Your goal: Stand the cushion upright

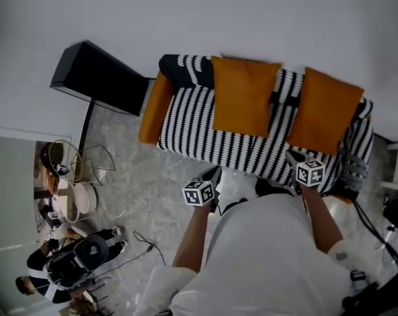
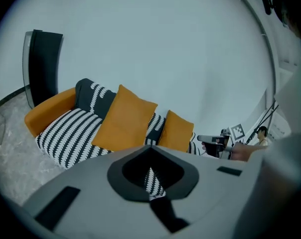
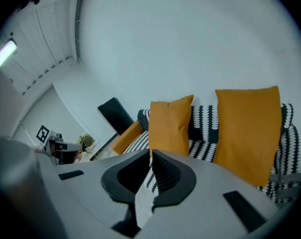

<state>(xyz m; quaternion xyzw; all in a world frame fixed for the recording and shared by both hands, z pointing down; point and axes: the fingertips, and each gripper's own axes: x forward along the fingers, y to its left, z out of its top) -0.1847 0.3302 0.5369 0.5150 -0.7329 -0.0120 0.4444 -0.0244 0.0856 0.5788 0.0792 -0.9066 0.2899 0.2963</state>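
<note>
Cushion (image 1: 244, 96), orange, stands upright on the sofa (image 1: 199, 133), leaning on the striped backrest near the end with the orange armrest (image 1: 154, 107). A second cushion (image 1: 324, 110) stands likewise toward the other end, apart from the first. Which of the two the task means cannot be told, but the standing appears done. Left gripper (image 1: 214, 172) and right gripper (image 1: 293, 155) both have their jaws together with nothing between them, and they are held off the sofa's front edge, touching nothing. A black panel (image 1: 100, 78) stands beyond the armrest. Likely hazards: each cushion only leans, so its base could slide forward on the seat and let it slump. A gripper brushing a top corner would tip it forward.
</note>
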